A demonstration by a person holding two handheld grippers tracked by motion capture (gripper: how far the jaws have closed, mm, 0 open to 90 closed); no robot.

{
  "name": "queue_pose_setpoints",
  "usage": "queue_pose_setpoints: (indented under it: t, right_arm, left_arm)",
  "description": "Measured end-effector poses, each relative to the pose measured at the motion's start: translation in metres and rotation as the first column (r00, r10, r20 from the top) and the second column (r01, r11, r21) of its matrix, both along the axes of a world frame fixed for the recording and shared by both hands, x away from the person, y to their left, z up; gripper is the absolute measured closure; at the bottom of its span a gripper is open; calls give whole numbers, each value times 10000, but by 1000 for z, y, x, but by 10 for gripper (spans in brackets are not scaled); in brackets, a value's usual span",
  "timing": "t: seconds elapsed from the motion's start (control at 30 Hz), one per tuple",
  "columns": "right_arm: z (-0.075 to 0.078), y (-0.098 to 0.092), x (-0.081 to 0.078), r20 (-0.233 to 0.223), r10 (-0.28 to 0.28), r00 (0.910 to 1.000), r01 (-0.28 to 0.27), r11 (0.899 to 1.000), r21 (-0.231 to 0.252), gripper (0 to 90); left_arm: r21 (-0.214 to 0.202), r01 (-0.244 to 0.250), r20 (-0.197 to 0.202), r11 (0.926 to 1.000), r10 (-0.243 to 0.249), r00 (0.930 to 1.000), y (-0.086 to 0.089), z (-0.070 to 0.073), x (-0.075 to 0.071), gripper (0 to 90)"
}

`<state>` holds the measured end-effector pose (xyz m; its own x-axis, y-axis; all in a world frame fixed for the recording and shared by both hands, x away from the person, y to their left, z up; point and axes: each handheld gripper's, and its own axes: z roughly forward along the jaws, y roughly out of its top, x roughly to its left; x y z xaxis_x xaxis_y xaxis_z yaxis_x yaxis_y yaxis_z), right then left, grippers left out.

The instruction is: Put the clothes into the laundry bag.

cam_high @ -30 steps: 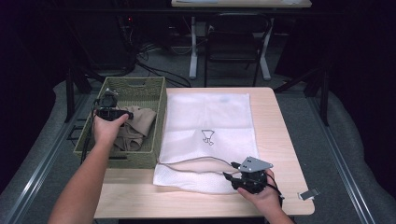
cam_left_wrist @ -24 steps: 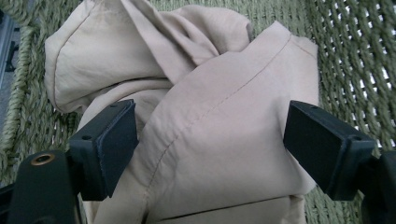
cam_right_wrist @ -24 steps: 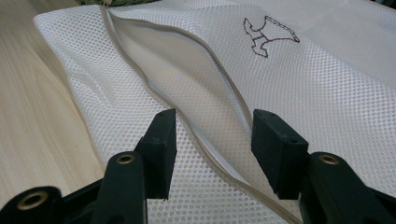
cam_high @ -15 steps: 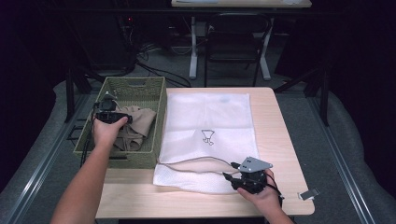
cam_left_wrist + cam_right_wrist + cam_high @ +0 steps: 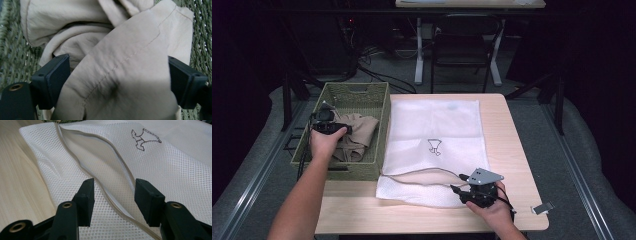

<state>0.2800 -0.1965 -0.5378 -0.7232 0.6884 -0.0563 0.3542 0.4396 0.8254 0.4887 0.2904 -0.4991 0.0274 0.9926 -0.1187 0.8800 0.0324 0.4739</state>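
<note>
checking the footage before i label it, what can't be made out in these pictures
- High view: the left gripper jaws are hidden by the hand and the beige garment.
- Left gripper view: the garment's kind; it is bunched and cut off by the edges, covering the basket floor.
- Right gripper view: inside the mesh bag; the zipper gap shows no contents.
- High view: the small object by the table's corner is too small to name.

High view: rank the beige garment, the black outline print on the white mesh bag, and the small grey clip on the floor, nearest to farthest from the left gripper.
1. Beige garment, under the left gripper, in the basket.
2. Black outline print, mid-bag.
3. Small grey clip, on the floor, far right.
</note>
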Motion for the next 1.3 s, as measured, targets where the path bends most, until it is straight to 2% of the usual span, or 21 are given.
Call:
queue_pose_setpoints:
  t: [0.07,0.4,1.0,1.1,1.3]
  right_arm:
    - [0,0,0,-5,-7,10000,7,10000,0,507]
    - [0,0,0,-7,56,10000,-56,10000,-6,507]
    - [0,1,0,-5,84,10000,-84,10000,4,507]
    - [0,0,0,4,95,10000,-95,10000,6,507]
    - [0,0,1,-24,79,10000,-79,10000,1,507]
  left_arm:
    - [-132,34,-109,9999,-35,9999,0,-4,1,126]
    - [-231,150,-531,9996,-162,9985,-3,-11,4,115]
    - [-193,240,-778,9995,-255,9966,-6,-19,7,144]
    - [-153,366,-950,9992,-379,9948,-8,-22,8,143]
    - [-118,396,-952,9991,-406,9946,-8,-23,8,146]
